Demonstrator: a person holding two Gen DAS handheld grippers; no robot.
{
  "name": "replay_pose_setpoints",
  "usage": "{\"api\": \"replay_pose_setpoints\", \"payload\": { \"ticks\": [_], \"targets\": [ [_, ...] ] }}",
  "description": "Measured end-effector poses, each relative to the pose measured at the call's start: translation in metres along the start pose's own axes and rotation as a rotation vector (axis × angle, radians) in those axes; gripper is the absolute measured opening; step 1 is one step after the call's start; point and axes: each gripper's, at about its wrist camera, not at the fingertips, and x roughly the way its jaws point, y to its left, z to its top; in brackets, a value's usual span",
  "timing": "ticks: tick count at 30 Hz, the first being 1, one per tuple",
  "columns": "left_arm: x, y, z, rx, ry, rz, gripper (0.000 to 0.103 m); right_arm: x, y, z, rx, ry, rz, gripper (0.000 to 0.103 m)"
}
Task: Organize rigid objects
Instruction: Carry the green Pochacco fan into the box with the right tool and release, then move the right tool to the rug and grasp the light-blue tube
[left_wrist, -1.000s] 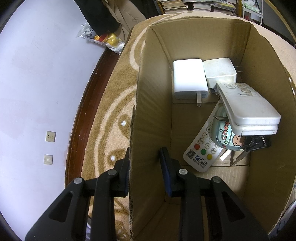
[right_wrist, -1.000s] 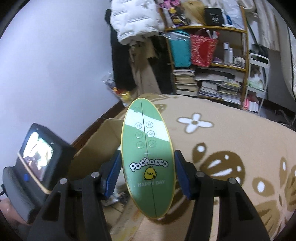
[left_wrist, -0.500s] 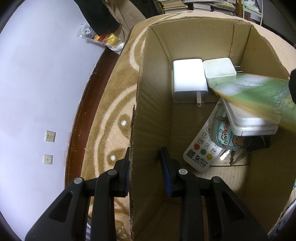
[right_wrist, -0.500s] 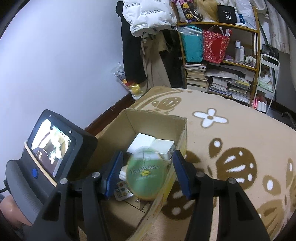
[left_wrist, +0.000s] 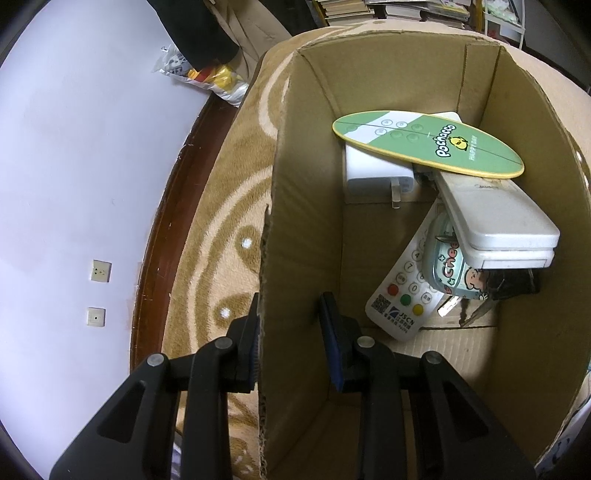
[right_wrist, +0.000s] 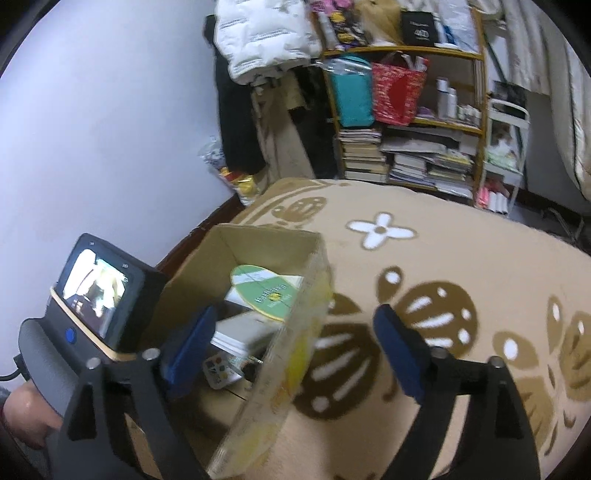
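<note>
Inside the cardboard box (left_wrist: 306, 206), the green oval remote (left_wrist: 428, 146) reads "Pochacco" and "HAPPY DAY". The white remote (left_wrist: 400, 291) near it shows "JSCN" and a QR code.

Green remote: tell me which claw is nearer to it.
Probably the right claw: it hangs open over the box's side wall, the green remote just ahead. The left claw grips the near end of another wall, far from it.

Green oval remote (left_wrist: 428, 146) lying flat atop white adapter (left_wrist: 373, 171), inside cardboard box (left_wrist: 303, 229).

Left gripper (left_wrist: 290, 339) clamped; right gripper (right_wrist: 295, 350) agape
</note>
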Motion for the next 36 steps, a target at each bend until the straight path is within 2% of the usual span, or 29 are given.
{"api": "replay_pose_setpoints", "payload": {
  "ticks": [4, 14, 18, 20, 23, 24, 29, 33, 36],
  "targets": [
    [0.000, -0.001, 0.000, 0.003, 0.001, 0.002, 0.029, -0.007, -0.022, -0.010, 0.043, 0.008, -0.096, 0.098],
    [0.000, -0.003, -0.003, 0.010, 0.006, 0.008, 0.030, -0.014, -0.079, -0.045, 0.183, 0.072, -0.208, 0.098],
    [0.000, -0.002, -0.004, 0.014, 0.003, 0.023, 0.034, -0.012, -0.096, -0.058, 0.215, 0.105, -0.249, 0.098],
    [0.000, 0.000, -0.004, 0.007, 0.004, 0.015, 0.034, -0.015, -0.106, -0.066, 0.243, 0.103, -0.269, 0.098],
    [0.001, 0.002, -0.005, 0.004, 0.004, -0.001, 0.029, -0.017, -0.119, -0.074, 0.277, 0.113, -0.292, 0.098],
    [0.001, 0.001, -0.005, 0.008, 0.005, -0.008, 0.025, -0.017, -0.123, -0.076, 0.286, 0.121, -0.302, 0.097],
    [0.000, 0.001, -0.006, 0.001, 0.005, -0.017, 0.025, -0.011, -0.141, -0.093, 0.346, 0.181, -0.339, 0.089],
    [0.000, 0.003, -0.005, -0.001, 0.005, -0.018, 0.025, -0.005, -0.149, -0.103, 0.387, 0.237, -0.358, 0.071],
    [0.001, 0.005, -0.005, -0.003, 0.006, -0.021, 0.025, -0.005, -0.150, -0.105, 0.386, 0.242, -0.371, 0.071]
  ]
}}
